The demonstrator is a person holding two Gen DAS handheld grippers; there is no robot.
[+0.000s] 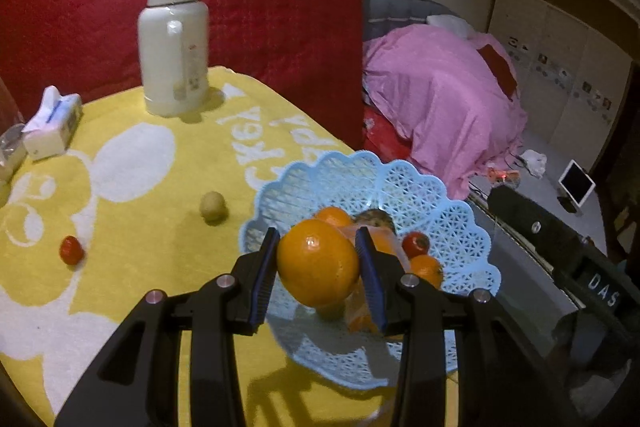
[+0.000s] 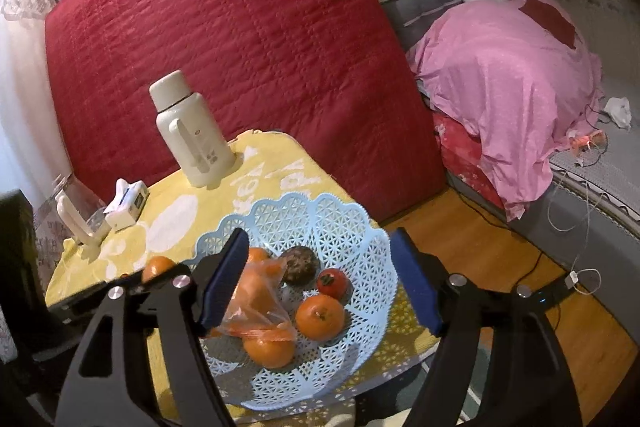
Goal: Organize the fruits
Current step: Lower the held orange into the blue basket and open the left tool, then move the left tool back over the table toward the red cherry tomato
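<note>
Carrying round orange fruit (image 1: 318,263), left claw (image 1: 316,279) clenched on it above pale-blue lattice plastic basket (image 1: 452,223); right claw (image 2: 320,281) released, empty. Next: lower, release inside; stray fruits wait at 10 o'clock.

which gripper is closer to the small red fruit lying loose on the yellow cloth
Left. The left gripper, shut on an orange, is just beside the red fruit. The right gripper hangs open over the blue basket, farther off.
</note>
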